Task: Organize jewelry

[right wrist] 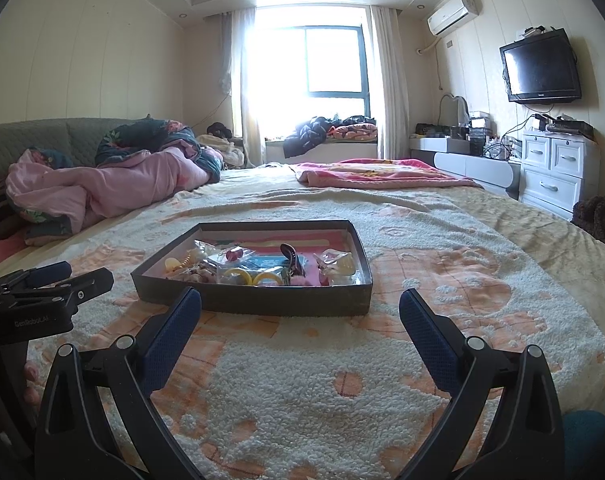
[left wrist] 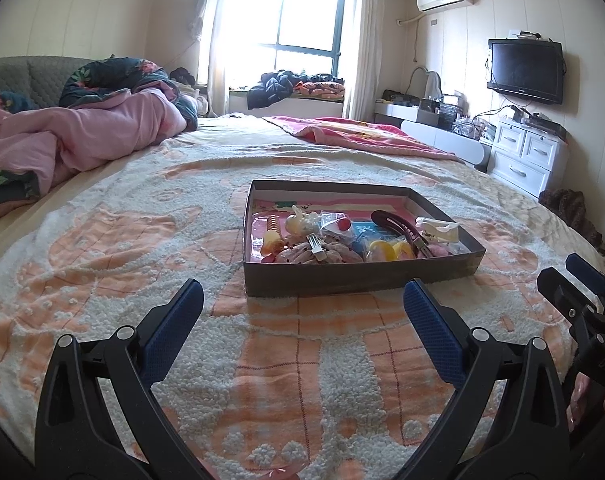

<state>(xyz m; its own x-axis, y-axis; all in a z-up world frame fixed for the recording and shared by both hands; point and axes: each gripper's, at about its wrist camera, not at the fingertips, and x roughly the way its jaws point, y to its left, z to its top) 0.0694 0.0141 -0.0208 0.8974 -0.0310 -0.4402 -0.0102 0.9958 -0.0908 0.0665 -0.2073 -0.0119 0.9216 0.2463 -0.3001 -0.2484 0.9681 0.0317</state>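
The left gripper (left wrist: 303,292), black with blue textured pads, has its fingers spread wide. It holds nothing and hangs above the peach-and-white tufted bedspread (left wrist: 114,248), near the front edge of the bed. The right gripper (right wrist: 300,300), of the same build, is also spread wide and empty, just beside the left one.

The shallow dark cardboard tray (left wrist: 354,274) rests on the bedspread ahead of both grippers, apart from their fingertips. It contains a jumble of hair and jewelry pieces:
- a dark maroon curved hair clip (left wrist: 398,224) near the tray's right half;
- yellow rings (right wrist: 254,278) against the near wall;
- a cream claw clip (left wrist: 438,229) toward the right wall;
- an orange spiral hair tie (left wrist: 273,232) toward the left wall;
- a pink bow with a metal clip (left wrist: 316,254) at the near wall;
- clear plastic packets (left wrist: 334,222) in the middle.

A rumpled pink quilt (left wrist: 82,132) lies along the left edge of the bed. Fingertips (left wrist: 578,400) of the person grip the right tool's handle.
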